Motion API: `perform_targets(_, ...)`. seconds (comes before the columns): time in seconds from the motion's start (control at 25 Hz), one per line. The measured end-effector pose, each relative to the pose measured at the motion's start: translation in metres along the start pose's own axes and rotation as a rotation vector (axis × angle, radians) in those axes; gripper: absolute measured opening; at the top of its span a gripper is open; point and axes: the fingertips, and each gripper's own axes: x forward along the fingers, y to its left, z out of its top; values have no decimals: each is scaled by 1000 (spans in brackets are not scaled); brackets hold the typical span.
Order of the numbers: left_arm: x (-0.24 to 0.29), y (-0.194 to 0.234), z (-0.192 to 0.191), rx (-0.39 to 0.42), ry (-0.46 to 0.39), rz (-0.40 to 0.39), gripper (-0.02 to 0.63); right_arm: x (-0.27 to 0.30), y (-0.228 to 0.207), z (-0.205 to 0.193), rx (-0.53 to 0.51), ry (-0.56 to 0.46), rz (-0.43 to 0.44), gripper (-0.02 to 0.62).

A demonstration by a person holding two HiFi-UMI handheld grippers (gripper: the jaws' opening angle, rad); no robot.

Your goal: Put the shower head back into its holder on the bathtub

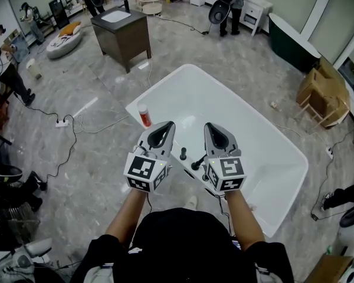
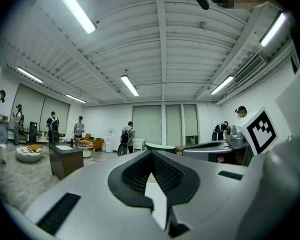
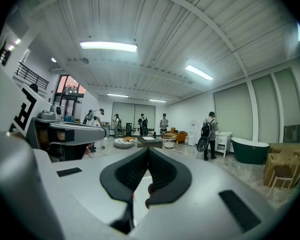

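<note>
Head view, standing at the near end of a white bathtub. The left gripper and right gripper are held level and side by side above the tub's near rim, pointing along its length. This looks like a neutral carrying pose rather than a reach.

Both claws are clenched and hold nothing. In the left gripper view the jaw tips meet with only the room beyond them. In the right gripper view the tips meet likewise.

Between the two grippers, on the near rim, stand a black knob and a black lever-like fitting, partly covered by the right gripper. These are presumably the tap set, mounted there for reach from inside the tub.

Neither can be identified with certainty as the shower head or its holder. The shower head is in neither gripper. The scene fits a head already seated in the holder as well as one lying out of sight.

A red-and-white bottle stands on the tub's left rim, well clear of the fittings.
</note>
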Motion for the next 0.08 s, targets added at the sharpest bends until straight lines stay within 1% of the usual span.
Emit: perform_targets(0.08,0,0,-1,-2,1,2,14,-1,0,-1,1,1,-2,21)
